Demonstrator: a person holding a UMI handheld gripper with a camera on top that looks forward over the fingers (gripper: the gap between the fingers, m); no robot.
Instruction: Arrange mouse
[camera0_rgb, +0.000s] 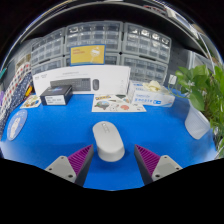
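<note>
On the blue table (60, 128) a white mouse (108, 140) lies between the two fingers of the gripper (112, 163), its near end reaching down into the space between the purple pads (82, 159). The fingers are spread apart, with a visible gap on either side of the mouse, so neither pad presses on it; the mouse rests on the table by its own weight. Beyond the mouse, a long white box (80, 80) stands at the far side of the table, with a small black box (57, 95) just in front of its left part. To the right of the long box lies a flat printed sheet (112, 102), then a pale carton (153, 96). Green leaves (207, 88) rise farther right of the mouse.
</note>
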